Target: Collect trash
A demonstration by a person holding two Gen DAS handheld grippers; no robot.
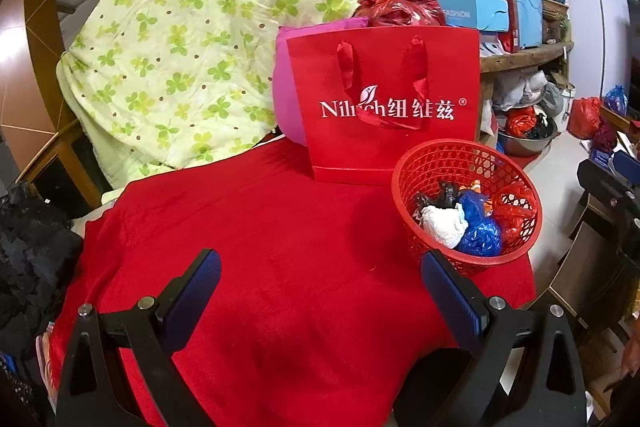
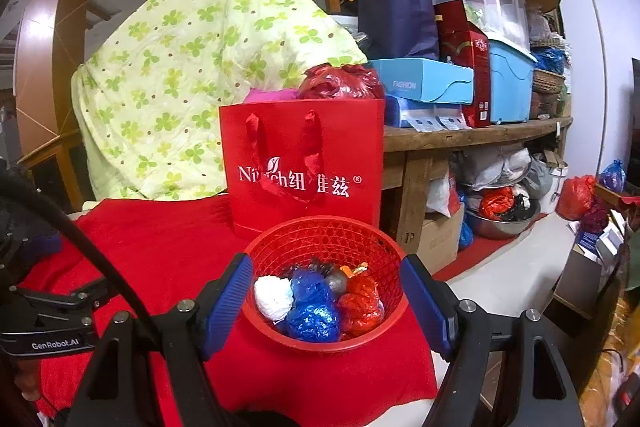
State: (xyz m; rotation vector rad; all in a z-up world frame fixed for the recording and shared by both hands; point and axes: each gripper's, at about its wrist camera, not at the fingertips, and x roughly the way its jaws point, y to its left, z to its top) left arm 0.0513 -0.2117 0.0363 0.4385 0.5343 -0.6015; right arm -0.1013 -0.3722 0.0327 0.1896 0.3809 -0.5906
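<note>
Trash wads (image 2: 316, 307): ~5, 1 basket (image 2: 280, 251)

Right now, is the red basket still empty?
No, the red basket already holds several balled-up plastic bags: a white one, a blue one and a red one.

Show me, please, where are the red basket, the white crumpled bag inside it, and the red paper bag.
red basket (image 2: 320, 227): right wrist view, far mesh wall.
white crumpled bag (image 2: 273, 297): right wrist view, middle of the ball.
red paper bag (image 1: 384, 143): left wrist view, front face under the lettering.
</note>
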